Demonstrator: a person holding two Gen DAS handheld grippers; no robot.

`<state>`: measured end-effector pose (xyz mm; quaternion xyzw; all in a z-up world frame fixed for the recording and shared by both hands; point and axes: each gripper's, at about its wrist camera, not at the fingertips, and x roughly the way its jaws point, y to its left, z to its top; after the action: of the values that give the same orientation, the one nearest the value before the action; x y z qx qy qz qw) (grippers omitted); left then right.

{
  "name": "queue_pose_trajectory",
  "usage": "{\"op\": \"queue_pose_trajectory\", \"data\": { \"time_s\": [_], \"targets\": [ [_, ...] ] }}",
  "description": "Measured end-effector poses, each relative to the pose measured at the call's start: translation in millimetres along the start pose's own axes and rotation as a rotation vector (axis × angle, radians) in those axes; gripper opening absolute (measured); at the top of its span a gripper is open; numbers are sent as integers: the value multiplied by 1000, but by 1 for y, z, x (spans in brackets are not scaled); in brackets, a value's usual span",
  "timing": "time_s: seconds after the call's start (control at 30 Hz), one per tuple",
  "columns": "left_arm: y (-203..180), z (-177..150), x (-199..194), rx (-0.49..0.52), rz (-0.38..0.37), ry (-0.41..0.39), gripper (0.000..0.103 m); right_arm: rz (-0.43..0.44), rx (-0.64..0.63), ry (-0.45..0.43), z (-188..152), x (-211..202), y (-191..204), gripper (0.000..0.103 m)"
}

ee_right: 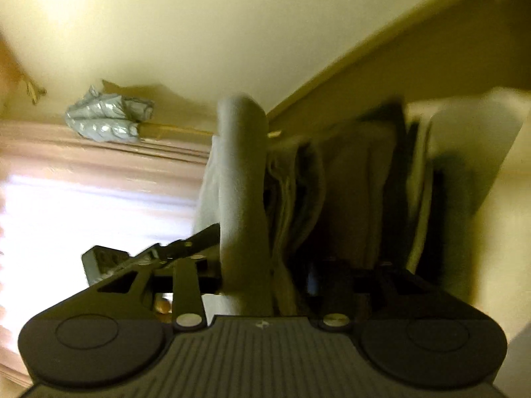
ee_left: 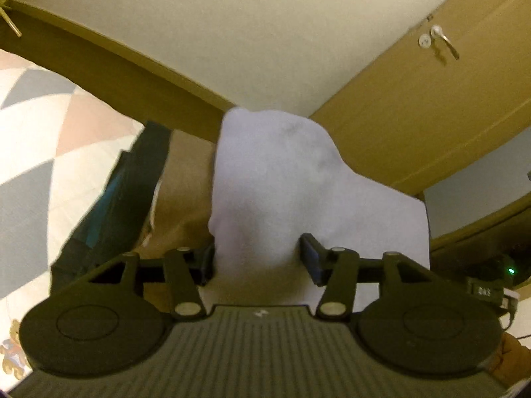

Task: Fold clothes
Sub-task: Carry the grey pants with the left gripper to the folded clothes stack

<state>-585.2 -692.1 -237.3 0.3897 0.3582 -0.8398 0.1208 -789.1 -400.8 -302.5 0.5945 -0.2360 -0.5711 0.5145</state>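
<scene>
Biggest risk: the white garment (ee_left: 265,179) sits centre frame between the left claw (ee_left: 257,262) pads, jaws fairly wide w/ the far pad clear of the cloth — it could slip out and undo the fold. Right claw (ee_right: 265,275), also partly open, has the pale fold (ee_right: 242,182) between its jaws; grip can't be confirmed — blur. Smaller risk: snagging the clothes stack (ee_right: 358,182), right of centre.

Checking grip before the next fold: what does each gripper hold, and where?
A white garment sits between both grippers' fingers, apparently at bunched edges; whether either grips it cannot be told.
</scene>
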Motion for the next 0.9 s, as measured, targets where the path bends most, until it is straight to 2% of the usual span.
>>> {"op": "queue_pose_trajectory", "data": {
  "time_s": [0.17, 0.23, 0.3, 0.37, 0.43, 0.5, 0.53, 0.6, 0.63, 0.67, 0.77, 0.9],
  "targets": [
    [-8, 1, -42, 31, 70, -141, 46, -174, -330, -83, 5, -22, 41, 53],
    [-20, -12, -66, 33, 115, -216, 45, -234, -494, -131, 3, -27, 62, 53],
    [-34, -32, -80, 31, 125, -273, 45, -293, -658, -180, 0, -31, 83, 53],
    [-46, -56, -84, 26, 117, -299, 45, -281, -835, -203, -19, -23, 110, 54],
    [-52, -75, -74, 10, 130, -309, 45, -246, -966, -166, -40, -11, 125, 55],
    [-55, -90, -57, -23, 151, -296, 44, -224, -1120, -103, -64, 2, 124, 66],
    [-55, -96, -46, -41, 163, -286, 43, -244, -1197, -88, -75, 8, 118, 78],
    [-55, -100, -26, -51, 208, -276, 39, -279, -1317, -56, -88, 20, 100, 82],
    [-56, -99, -21, -35, 230, -277, 39, -289, -1357, -36, -88, 26, 88, 84],
    [-58, -99, -15, -18, 252, -279, 39, -266, -1341, -19, -79, 27, 75, 87],
    [-59, -99, -5, 11, 293, -280, 39, -198, -1240, 14, -57, 29, 48, 88],
    [-57, -97, -1, 0, 323, -263, 39, -147, -1148, 32, -57, 29, 28, 91]
  ]
}}
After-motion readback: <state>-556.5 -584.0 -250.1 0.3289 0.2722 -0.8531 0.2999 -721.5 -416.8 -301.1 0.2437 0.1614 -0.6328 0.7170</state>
